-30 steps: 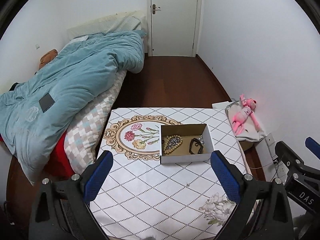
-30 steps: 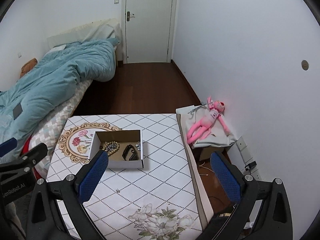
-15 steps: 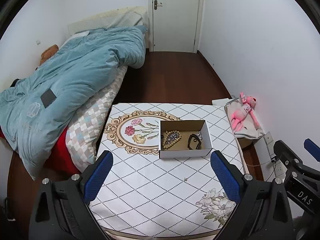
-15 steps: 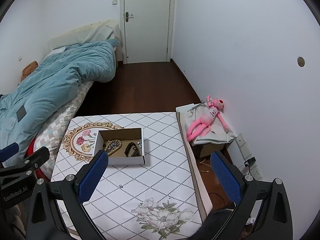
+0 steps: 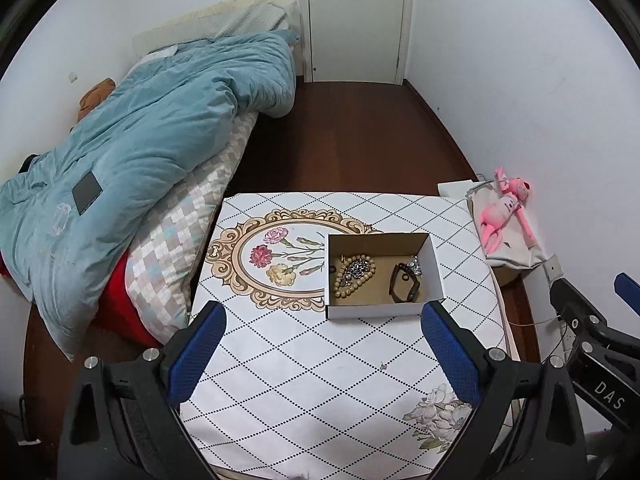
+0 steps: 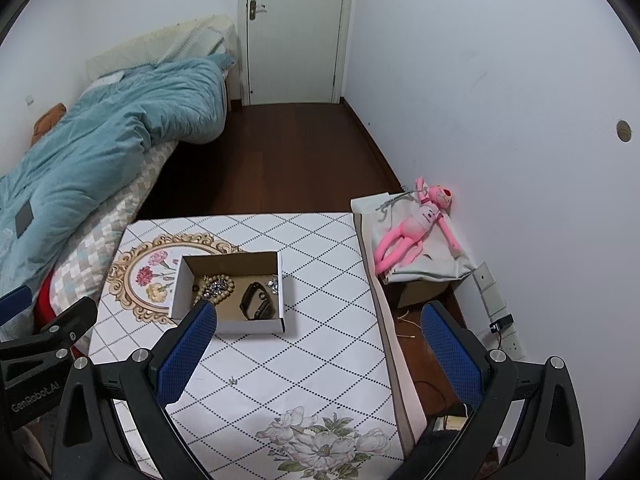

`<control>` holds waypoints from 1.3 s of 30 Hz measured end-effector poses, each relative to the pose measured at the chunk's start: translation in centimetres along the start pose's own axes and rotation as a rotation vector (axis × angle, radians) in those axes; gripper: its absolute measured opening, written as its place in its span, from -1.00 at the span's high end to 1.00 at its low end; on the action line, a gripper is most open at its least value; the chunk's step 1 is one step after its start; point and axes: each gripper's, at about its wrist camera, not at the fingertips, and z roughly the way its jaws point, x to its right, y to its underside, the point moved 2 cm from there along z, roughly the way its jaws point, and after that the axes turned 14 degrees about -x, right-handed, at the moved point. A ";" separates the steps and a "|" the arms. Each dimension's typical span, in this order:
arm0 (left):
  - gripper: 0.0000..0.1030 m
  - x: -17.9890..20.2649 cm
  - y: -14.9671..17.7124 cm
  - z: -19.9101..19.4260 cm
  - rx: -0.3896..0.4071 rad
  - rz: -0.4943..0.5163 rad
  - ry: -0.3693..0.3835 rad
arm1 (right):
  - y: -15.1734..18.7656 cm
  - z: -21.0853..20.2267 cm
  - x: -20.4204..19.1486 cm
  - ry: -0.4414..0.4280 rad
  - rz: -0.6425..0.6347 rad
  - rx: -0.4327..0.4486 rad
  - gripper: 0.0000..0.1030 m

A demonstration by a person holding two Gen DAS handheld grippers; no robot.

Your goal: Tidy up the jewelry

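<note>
Both my grippers, left (image 5: 318,350) and right (image 6: 318,350), hang spread and empty above the table (image 5: 304,364). Jewelry sits in the box (image 5: 384,312): beads (image 5: 354,276) left, black band (image 5: 405,289) right. Any pickup: descend straight, avoid box walls.

White walls (image 6: 500,80) and a closed white door (image 6: 294,32) enclose dark wooden floor (image 5: 352,136). A bed (image 5: 192,216) under a blue quilt (image 5: 140,152) stands left of the patterned bench (image 5: 304,360).

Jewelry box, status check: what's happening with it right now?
Left gripper and right gripper open, empty, above the table. Jewelry box holds beads and dark band. Path clear.
</note>
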 end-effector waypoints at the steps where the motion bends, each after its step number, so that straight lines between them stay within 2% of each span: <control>1: -0.93 0.0 0.0 0.1 -0.002 0.000 -0.002 | -0.1 0.2 -0.1 0.003 -0.002 -0.006 -1.00; 11: -0.93 0.0 0.1 0.7 -0.018 -0.001 0.001 | 0.0 1.0 -0.3 0.004 -0.015 -0.033 -1.00; 39: -0.93 -0.4 0.4 0.5 -0.004 -0.002 -0.011 | 0.2 0.7 -0.6 0.003 -0.043 -0.035 -1.00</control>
